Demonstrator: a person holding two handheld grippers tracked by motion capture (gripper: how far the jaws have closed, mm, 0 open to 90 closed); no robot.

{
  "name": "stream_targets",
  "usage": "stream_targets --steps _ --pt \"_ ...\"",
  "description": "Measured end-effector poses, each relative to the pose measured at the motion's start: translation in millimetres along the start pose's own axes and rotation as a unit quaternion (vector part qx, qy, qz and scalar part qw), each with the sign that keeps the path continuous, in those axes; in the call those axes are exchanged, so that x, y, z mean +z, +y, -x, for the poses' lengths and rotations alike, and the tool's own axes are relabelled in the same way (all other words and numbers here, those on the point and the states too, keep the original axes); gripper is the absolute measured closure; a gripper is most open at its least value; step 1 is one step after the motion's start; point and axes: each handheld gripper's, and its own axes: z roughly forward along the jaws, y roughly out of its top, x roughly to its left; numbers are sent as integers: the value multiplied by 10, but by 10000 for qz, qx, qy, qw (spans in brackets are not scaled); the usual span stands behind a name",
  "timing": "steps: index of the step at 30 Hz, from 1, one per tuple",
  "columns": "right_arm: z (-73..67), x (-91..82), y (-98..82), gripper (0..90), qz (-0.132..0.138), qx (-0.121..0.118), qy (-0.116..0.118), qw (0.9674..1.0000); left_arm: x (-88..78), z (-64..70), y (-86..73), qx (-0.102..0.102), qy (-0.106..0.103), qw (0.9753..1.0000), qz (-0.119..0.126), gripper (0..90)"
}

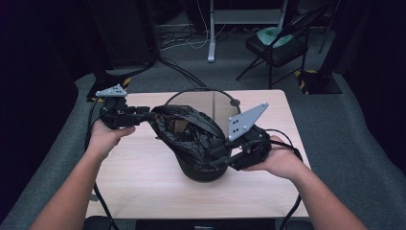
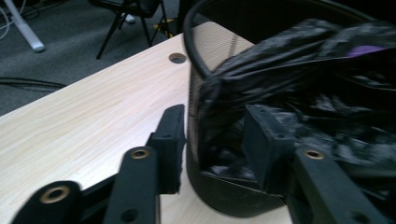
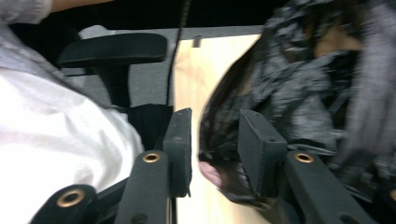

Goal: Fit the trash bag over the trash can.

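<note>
A black mesh waste bin (image 1: 203, 173) stands on the light wooden table (image 1: 139, 177), with a crumpled black plastic bag (image 1: 186, 127) draped over its near rim. My left gripper (image 1: 148, 116) is at the bag's left edge. In the left gripper view its jaws (image 2: 217, 140) stand apart around the bin wall (image 2: 210, 44) and the bag (image 2: 317, 70), and the pads show a gap. My right gripper (image 1: 218, 155) is at the bag's right side. Its jaws (image 3: 215, 149) are apart with a bag fold (image 3: 299, 84) between them, not pinched.
Beyond the table, a black folding chair (image 1: 277, 43) and a white desk leg (image 1: 211, 33) stand on the grey carpet amid cables. A cable hole (image 2: 177, 58) sits in the tabletop behind the bin. An office chair armrest (image 3: 112, 49) and the person's white shirt (image 3: 56, 140) are at the near edge.
</note>
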Motion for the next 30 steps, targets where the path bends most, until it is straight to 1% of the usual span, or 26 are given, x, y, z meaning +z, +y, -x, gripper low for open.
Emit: stream_targets --steps 1,3,4,5,6,8,9,12,15,18,21,24,26,27,29,30 --pt "11 -41 16 626 9 2 -121 9999 -18 20 3 21 4 10000 1 546" --pt "51 -88 33 607 33 75 -273 9996 -57 76 7 33 -1 10000 -4 503" --pt "81 -110 39 603 52 120 -388 9992 -84 126 1 74 -24 10000 6 485" --pt "131 -138 43 599 69 199 -549 9983 -94 152 -5 107 -29 9999 6 466" --pt "158 -148 45 597 78 230 -623 9978 -99 178 -10 139 -44 9999 -13 459" --pt "221 -163 45 582 122 312 -761 9965 -103 251 -36 208 -102 9997 -52 446" --pt "272 -163 46 572 136 406 -839 9956 -102 261 -42 217 -112 9997 -68 445" --pt "343 -147 55 546 137 482 -997 9938 -86 293 -93 180 -196 9996 -131 430" --pt "428 -126 67 525 195 591 -1102 9920 -91 302 -160 115 -190 9996 -158 400" --pt "489 -96 71 501 254 697 -1079 9914 -105 356 -223 93 -226 9996 -133 383" --pt "552 -13 77 471 197 801 -1072 9908 -86 427 -256 132 -310 9993 -161 370" --pt "583 74 74 466 95 862 -990 9913 -41 503 -304 155 -382 9990 -181 362" --pt "588 134 66 495 8 871 -935 9918 -27 545 -338 198 -383 9989 -176 360" --pt "585 157 61 514 -27 862 -906 9921 -20 569 -363 196 -435 9987 -164 360" --pt "575 180 48 626 -36 859 -856 9926 -13 602 -397 218 -469 9985 -162 361" --pt "569 180 45 662 -18 828 -834 9931 -8 625 -415 210 -494 9984 -165 360"
